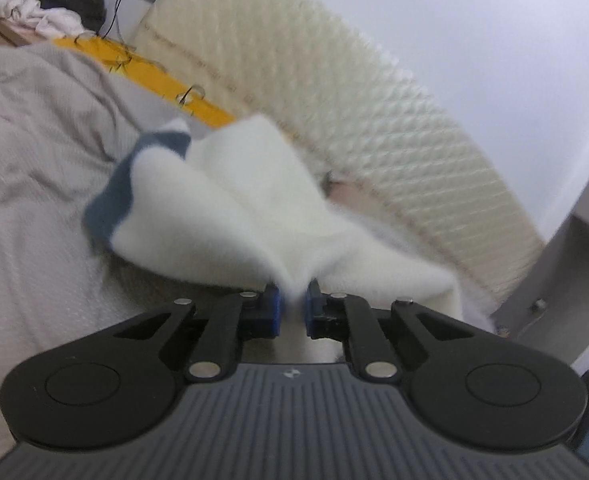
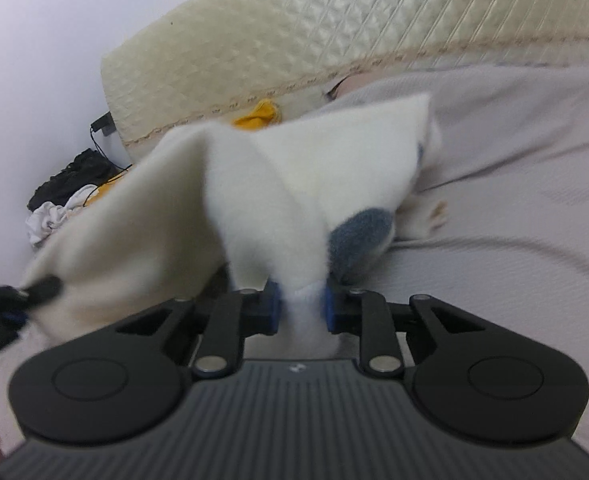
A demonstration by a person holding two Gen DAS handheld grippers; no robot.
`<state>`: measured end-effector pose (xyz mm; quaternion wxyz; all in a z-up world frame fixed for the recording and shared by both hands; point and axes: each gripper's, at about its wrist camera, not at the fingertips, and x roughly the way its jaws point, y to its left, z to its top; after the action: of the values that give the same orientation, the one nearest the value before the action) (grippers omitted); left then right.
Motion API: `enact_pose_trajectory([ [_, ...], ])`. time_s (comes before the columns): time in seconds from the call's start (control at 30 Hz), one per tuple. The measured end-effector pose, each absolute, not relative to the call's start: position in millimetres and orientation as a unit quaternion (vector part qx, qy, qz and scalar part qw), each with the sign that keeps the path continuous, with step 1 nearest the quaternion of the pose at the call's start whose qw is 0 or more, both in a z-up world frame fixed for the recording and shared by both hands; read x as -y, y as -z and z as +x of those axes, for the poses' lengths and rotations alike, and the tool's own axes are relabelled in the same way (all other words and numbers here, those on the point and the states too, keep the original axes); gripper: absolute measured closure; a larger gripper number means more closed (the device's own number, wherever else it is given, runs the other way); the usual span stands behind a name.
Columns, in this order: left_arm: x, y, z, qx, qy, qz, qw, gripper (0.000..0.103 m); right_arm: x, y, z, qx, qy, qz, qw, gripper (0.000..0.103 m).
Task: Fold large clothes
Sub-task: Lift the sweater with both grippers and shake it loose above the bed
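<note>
1 grey bedsheet (image 1: 42,152) spreads under everything, with a quilted cream mattress (image 1: 334,92) leaning behind it; above the sheet hangs the white fleece garment (image 1: 238,200), trimmed in blue and blurred, lifted between 2 grippers: the left gripper (image 1: 294,308) and the right gripper (image 2: 300,304) each pinch a bunched fold of it

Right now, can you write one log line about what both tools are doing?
left tool: shut on white fleece garment | right tool: shut on same garment | garment: lifted off grey bedsheet
</note>
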<state>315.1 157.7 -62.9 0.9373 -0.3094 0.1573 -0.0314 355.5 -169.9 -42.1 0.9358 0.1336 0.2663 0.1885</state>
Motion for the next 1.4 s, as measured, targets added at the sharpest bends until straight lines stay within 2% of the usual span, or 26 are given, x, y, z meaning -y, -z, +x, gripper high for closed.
enact_pose_trajectory([
  [0.17,-156.8,23.8,244.5,-0.134,0.069,-0.287,0.946,0.094,208.5,4.1,309.3,-0.247,-0.171,0.137,0.944,0.08],
  [0.5,-110.2,-7.8,105.1,-0.13,0.108,-0.281,0.945,0.094,250.3,-53.1,185.8,-0.223,-0.157,0.133,0.953,0.08],
  [0.67,-88.4,-2.3,63.4,-0.156,0.119,-0.283,0.939,0.094,260.3,-57.5,136.2,-0.263,-0.106,0.136,0.949,0.08],
  [0.83,-76.8,20.6,73.4,-0.189,0.11,-0.275,0.936,0.094,257.9,-29.2,129.7,-0.301,-0.076,0.126,0.942,0.079],
  [1.07,-64.4,69.2,134.1,-0.274,0.074,-0.255,0.924,0.094,253.6,24.9,171.2,-0.367,-0.056,0.124,0.92,0.076],
  [1.4,-61.7,108.1,196.1,-0.328,0.049,-0.248,0.91,0.093,258.4,55.4,197.3,-0.392,-0.049,0.124,0.91,0.069],
])
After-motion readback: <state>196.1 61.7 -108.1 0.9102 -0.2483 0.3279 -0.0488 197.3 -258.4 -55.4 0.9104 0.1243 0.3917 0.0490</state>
